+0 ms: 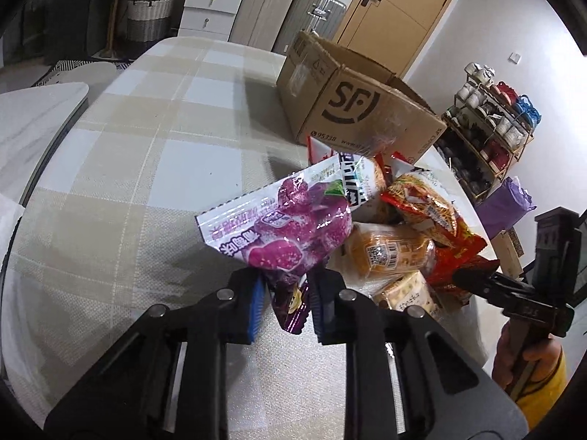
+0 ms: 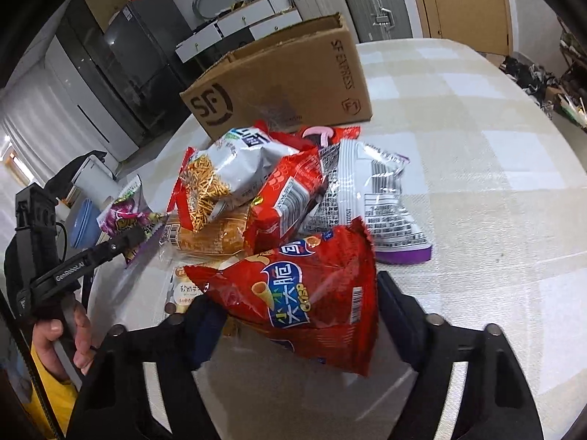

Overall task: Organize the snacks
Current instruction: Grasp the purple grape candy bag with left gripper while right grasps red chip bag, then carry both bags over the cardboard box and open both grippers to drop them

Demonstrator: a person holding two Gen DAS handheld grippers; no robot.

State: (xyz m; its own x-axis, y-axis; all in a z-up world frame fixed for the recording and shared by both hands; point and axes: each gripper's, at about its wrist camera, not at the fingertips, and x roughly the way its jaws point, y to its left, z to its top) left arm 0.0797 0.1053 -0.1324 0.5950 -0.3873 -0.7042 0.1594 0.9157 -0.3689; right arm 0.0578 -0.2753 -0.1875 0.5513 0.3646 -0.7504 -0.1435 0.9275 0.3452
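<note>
Clamped on the bottom corner of the purple bag (image 1: 290,231), the left gripper (image 1: 284,306) has its blue pads pressed against the crinkled foil from both sides, and the bag stands up and tilts away from the jaws above the table (image 1: 121,168). From the right wrist view that same gripper (image 2: 137,236) shows at the left edge, its black fingers pinching the purple bag (image 2: 124,216) beside the snack pile, with the person's left hand (image 2: 69,333) wrapped round the handle.

Right gripper (image 2: 297,315) jaws stand apart on either side of the big red crisp bag (image 2: 304,293). Its left finger sits against the bag's edge, while the right finger shows a slim gap to the foil, so I cannot tell whether the bag is squeezed yet. In the left wrist view the right gripper (image 1: 473,278) reaches into the pile from the right, held by the person's right hand (image 1: 524,352).

Between the two grippers lies the heap: a white noodle-snack bag (image 2: 234,168), a smaller red pack (image 2: 286,201), a wrapped bread roll (image 2: 209,238), and a white-and-purple bag (image 2: 381,198) lying barcode side up. Behind the heap, touching its far edge, is an open cardboard box (image 2: 293,77) marked SF, on the same checked tablecloth. Suitcases (image 2: 367,0) stand against the far wall.
</note>
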